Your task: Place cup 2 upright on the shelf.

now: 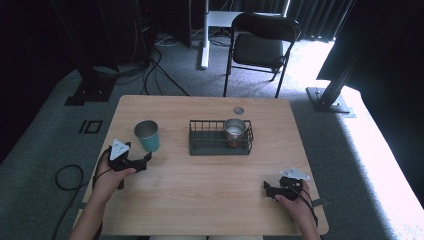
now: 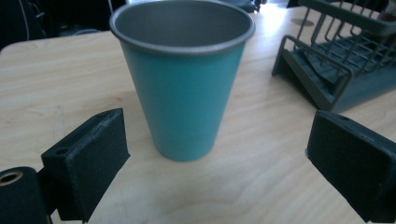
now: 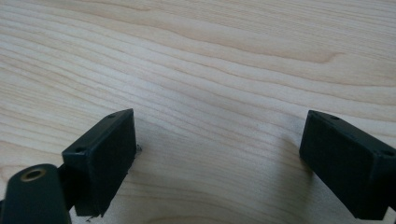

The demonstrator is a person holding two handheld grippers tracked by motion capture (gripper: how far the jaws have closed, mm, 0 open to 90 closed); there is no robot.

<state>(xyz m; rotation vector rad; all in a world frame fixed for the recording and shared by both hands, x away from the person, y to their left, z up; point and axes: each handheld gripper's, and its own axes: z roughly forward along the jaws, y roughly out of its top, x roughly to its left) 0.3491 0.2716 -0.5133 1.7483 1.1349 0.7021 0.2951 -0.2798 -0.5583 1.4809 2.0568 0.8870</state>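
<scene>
Two black jaws of the left gripper (image 2: 219,163) stand spread wide at the bottom of the left gripper view, with the teal cup (image 2: 183,74) upright on the table (image 2: 60,79) between and just beyond them, not yet touched. From above, that cup (image 1: 147,135) sits left of centre, apart from the wire rack (image 1: 220,145), which already holds a metal cup (image 1: 234,131). Lower right, the right gripper (image 1: 268,190) rests open over bare wood. Grasping and moving appear still ahead.
</scene>
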